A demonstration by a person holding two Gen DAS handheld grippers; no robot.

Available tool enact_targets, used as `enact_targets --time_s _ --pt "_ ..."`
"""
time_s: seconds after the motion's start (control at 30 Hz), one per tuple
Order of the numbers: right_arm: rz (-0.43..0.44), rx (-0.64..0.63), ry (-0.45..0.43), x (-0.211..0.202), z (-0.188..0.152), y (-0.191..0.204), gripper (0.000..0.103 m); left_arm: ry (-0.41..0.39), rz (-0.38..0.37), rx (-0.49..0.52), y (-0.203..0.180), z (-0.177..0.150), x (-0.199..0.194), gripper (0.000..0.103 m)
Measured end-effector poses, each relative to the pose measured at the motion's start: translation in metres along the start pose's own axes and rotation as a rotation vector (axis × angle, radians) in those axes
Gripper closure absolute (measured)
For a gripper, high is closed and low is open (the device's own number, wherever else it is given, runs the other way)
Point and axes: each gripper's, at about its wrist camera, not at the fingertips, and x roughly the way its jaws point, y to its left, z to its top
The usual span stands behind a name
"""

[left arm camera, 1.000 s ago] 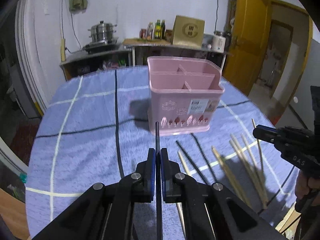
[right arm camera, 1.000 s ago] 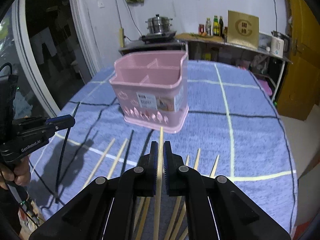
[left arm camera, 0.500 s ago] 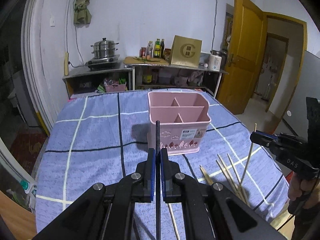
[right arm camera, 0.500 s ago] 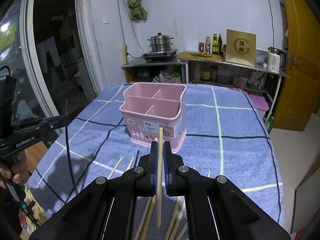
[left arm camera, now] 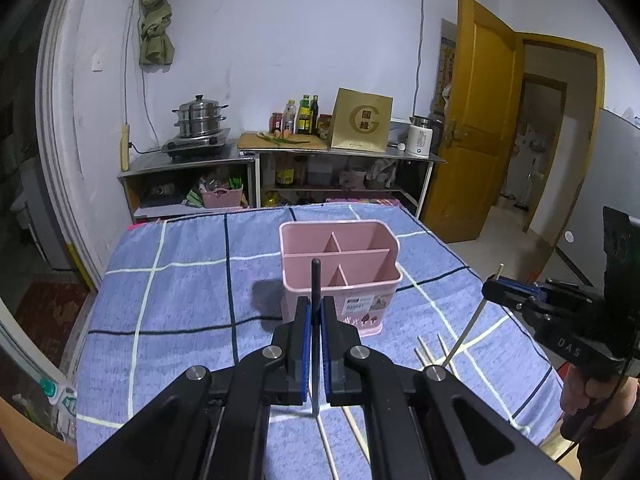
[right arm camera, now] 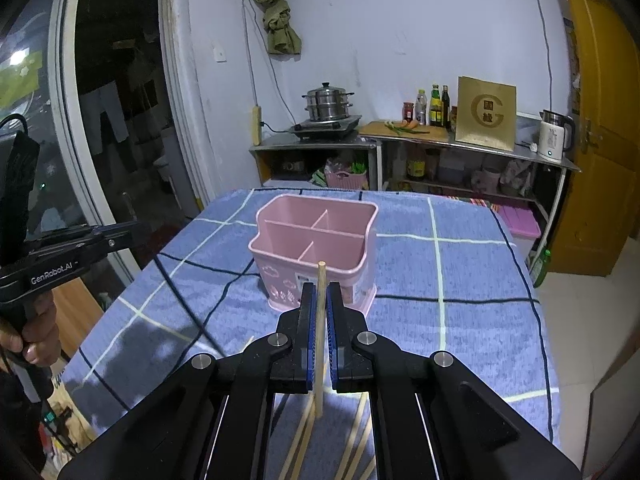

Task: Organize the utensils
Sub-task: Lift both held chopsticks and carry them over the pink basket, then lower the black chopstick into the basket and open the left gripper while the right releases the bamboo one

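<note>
Below, loose chopsticks half-hidden by tool

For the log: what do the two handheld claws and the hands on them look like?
Both claws are matte black linkages with silver pivot bolts and blue finger pads. The left claw carries white "GenRobot.AI" lettering; the right claw reads "DAS". A bare hand grips the left one's black handle, and thin black cables hang below both handles.
</note>
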Motion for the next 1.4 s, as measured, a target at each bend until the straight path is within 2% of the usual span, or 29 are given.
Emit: enact_targets --time_s 0.3,0.6,0.77,0.93,1.17,1.4 --pt "0.006 0.004 -0.067 -0.001 0.039 -0.002 0.098 -0.038 -0.025 -0.029 0.003 0.052 0.004 0.099" --pt "0.011 0.023 -0.158 0.005 0.089 -0.009 0.098 -0.127 -0.026 -0.052 0.011 0.112 -0.001 0.099" --pt "0.009 0.046 -0.176 0.019 0.104 -0.018 0.098 -0.128 -0.021 -0.061 0.016 0.130 0.017 0.099" --pt "0.003 0.055 -0.159 0.041 0.104 -0.022 0.098 -0.099 -0.018 -0.077 0.026 0.130 0.050 0.099" --pt "0.004 0.070 -0.100 0.073 0.093 -0.031 0.098 -0.041 -0.015 -0.079 0.035 0.112 0.091 0.099" --pt "0.012 0.064 -0.081 0.085 0.091 -0.030 0.098 -0.011 -0.021 -0.096 0.044 0.102 0.111 0.099"
